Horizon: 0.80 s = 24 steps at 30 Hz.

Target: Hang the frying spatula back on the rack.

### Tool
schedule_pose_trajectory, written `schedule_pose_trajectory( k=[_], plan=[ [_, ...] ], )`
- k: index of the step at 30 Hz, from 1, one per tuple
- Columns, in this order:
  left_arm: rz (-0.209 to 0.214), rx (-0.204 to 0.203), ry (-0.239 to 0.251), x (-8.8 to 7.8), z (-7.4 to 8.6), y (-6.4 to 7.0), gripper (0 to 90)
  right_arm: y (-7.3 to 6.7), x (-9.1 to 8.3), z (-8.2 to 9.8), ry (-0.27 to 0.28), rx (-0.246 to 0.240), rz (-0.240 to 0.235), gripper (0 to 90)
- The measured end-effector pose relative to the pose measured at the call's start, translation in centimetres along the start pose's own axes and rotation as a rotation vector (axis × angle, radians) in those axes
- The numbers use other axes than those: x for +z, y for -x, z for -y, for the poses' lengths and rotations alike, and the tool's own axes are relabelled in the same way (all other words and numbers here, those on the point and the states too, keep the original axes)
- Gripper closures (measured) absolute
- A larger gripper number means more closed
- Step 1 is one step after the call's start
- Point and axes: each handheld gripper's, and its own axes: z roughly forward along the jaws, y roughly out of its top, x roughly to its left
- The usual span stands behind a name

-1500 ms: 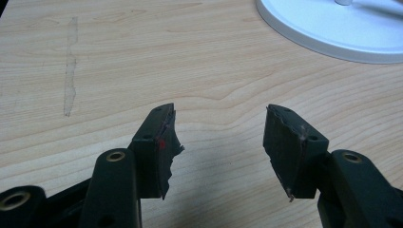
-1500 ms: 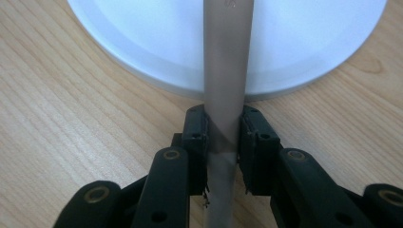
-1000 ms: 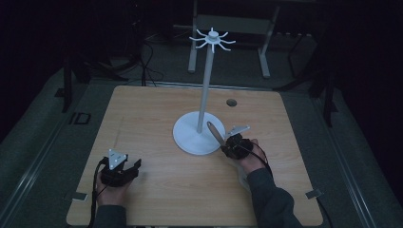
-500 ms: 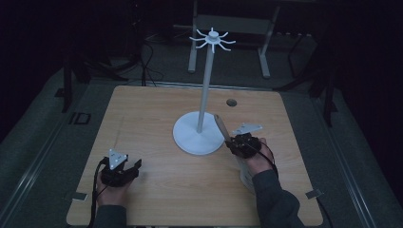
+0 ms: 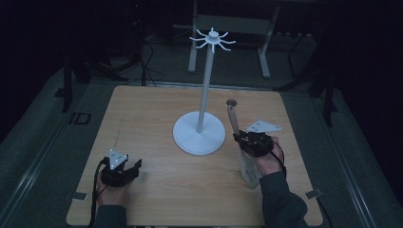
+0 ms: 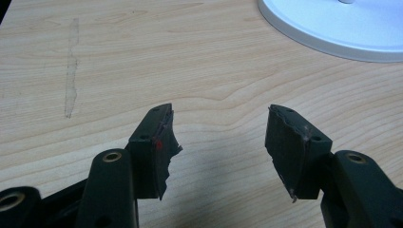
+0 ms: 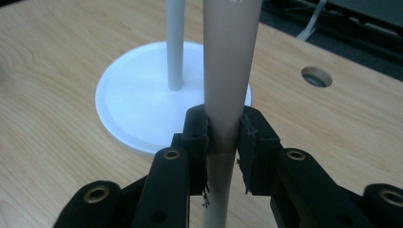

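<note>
Fingers [image 7: 249,142] of the right gripper [image 5: 254,142] clamp a spatula [image 5: 234,121] by its handle, upright, at 3 o'clock of the white hook stand [image 5: 199,135]. At 7 o'clock the left gripper [image 5: 119,170] rests on the wooden table [image 5: 142,114], jaws wide and holding nothing.

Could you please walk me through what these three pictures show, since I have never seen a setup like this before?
A person sits at a wooden table and holds a hand-operated gripper in each hand; there is no robot arm. The high view looks down from above the person's side. The other two pictures come from cameras riding on the grippers, looking along their black fingers. On the table stands a white stand with a tall pole and hooks on top. The left gripper is open above bare wood, near the stand's base. The right gripper is shut on a long utensil, perhaps a spatula; in the high view its handle points up and its broad end hangs low.
</note>
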Motion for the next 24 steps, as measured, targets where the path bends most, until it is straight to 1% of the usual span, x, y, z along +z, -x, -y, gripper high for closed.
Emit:
schedule_pose_trajectory(
  k=[7, 10, 11, 19, 24],
  plan=[
    [-0.003, 0.000, -0.002, 0.0, 0.0, 0.0, 43.0, 0.2, -0.9, -0.5, 0.055, 0.008, 0.006, 74.4],
    [-0.003, 0.000, 0.002, 0.0, 0.0, 0.0, 43.0, 0.2, -1.1, -0.5, 0.067, 0.010, 0.006, 74.4],
    [-0.004, -0.001, 0.001, 0.0, 0.0, 0.0, 43.0, 0.1, -1.3, -0.7, 0.082, 0.009, 0.007, 74.4],
    [-0.005, 0.005, 0.001, -0.1, 0.0, 0.0, 43.1, -0.1, -1.9, -1.4, 0.127, -0.004, 0.005, 74.4],
    [-0.005, 0.002, 0.007, -0.1, 0.0, 0.0, 43.1, -0.4, -2.0, -1.8, 0.148, -0.010, 0.002, 74.4]
  ],
)
